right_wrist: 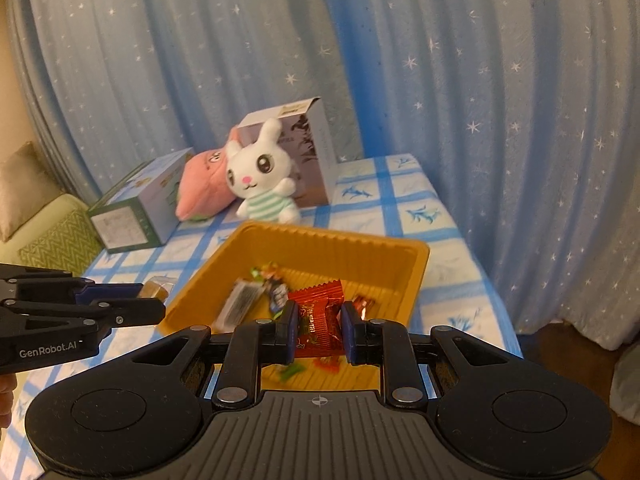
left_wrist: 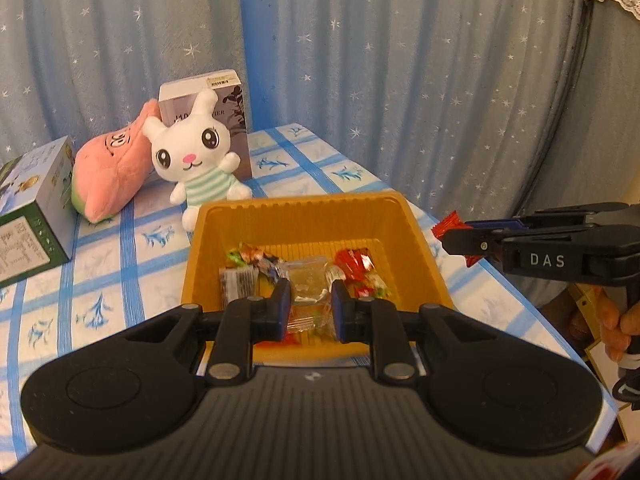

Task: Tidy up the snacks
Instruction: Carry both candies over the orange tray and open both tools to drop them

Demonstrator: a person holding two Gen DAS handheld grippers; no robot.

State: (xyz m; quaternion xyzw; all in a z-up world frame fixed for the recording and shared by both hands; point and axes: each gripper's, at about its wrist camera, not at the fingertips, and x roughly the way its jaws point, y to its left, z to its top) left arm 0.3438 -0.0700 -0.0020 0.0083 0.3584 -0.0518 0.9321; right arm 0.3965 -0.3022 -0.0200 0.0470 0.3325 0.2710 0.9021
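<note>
A yellow-brown plastic tray (left_wrist: 304, 208) (right_wrist: 416, 276) sits on the blue checked tablecloth and holds several wrapped snacks (left_wrist: 356, 268) (right_wrist: 264, 284). My left gripper (left_wrist: 311, 308) is shut on a clear-wrapped snack (left_wrist: 310, 292) above the tray's near side; in the right wrist view the left gripper (right_wrist: 148, 300) shows left of the tray with the snack (right_wrist: 154, 286) sticking out. My right gripper (right_wrist: 319, 330) is shut on a red-wrapped snack (right_wrist: 318, 320) above the tray's near edge. In the left wrist view the right gripper (left_wrist: 450, 234) holds the red snack (left_wrist: 448, 226) at the tray's right.
A white rabbit plush (left_wrist: 192, 152) (right_wrist: 262, 176), a pink plush (left_wrist: 110, 172) (right_wrist: 202, 184), an upright grey box (left_wrist: 232, 120) (right_wrist: 312, 148) and a green-white box (left_wrist: 32, 208) (right_wrist: 136, 208) stand behind the tray. A starred curtain (left_wrist: 400, 60) hangs behind. The table edge (left_wrist: 532, 308) runs at right.
</note>
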